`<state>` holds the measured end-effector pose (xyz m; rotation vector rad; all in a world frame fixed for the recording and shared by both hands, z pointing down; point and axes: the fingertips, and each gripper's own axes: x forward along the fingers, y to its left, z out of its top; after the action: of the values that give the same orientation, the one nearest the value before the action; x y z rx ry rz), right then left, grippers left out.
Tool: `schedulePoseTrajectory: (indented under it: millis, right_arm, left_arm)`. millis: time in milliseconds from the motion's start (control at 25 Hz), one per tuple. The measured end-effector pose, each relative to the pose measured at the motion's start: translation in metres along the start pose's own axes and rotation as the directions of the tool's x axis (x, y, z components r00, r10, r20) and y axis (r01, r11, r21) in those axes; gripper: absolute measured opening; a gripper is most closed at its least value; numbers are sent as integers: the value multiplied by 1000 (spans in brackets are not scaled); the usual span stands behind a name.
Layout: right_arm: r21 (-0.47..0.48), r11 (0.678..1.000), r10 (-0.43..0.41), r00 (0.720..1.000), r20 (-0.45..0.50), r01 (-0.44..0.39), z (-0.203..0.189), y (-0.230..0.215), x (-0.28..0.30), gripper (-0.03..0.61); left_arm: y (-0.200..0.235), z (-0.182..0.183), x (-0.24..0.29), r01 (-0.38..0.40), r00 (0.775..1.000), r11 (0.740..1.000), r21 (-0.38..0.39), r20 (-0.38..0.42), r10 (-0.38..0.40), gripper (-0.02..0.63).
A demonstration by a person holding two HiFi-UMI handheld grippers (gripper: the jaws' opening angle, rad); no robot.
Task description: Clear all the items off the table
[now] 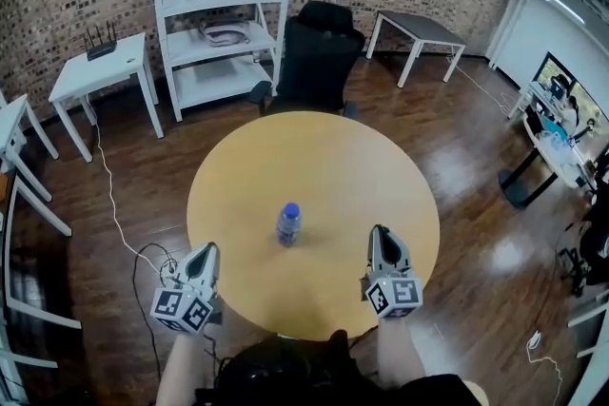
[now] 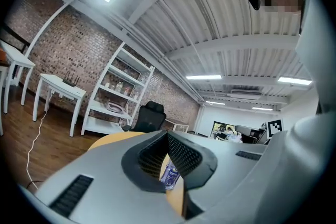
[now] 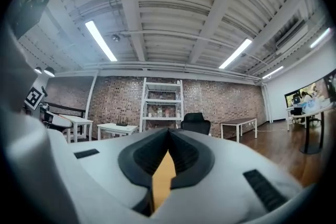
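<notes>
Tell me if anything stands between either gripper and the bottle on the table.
Nothing visible does. The bottle stands alone near the middle of the round table. Only bare tabletop lies between it and the left gripper and the right gripper, both by the table's near edge.

Lone small bottle, upright on the round tabletop.
Was of clear plastic, with a blue cap screwed on and a bluish-purple label wrapped round the body. Stood straight, not tilted, a little toward the near side of the yellow top's middle, well in from the rim on every side, with nothing touching it. Showed upright in the left gripper view too.
</notes>
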<state>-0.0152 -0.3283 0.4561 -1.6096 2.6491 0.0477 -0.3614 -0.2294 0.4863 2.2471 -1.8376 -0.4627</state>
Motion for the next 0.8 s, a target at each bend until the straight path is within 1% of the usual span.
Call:
schedulePoseTrajectory:
  millis: [200, 360, 560, 800]
  right_arm:
    - [-1, 999, -37, 999, -2, 37, 3, -12, -18, 3]
    - [12, 999, -51, 999, -14, 51, 0, -14, -25, 3]
    - [17, 999, -49, 998, -28, 49, -5, -14, -23, 3]
    - [7, 1000, -30, 998, -54, 30, -9, -15, -18, 2]
  left_arm:
    - [-23, -3, 17, 59, 998, 998, 5, -6, -59, 0]
    - [-31, -6, 19, 79, 997, 997, 11, -17, -79, 0]
    - [-24, -10, 19, 76, 997, 997, 19, -25, -75, 0]
    - [-23, -11, 22, 52, 998, 999, 5, -26, -52, 1]
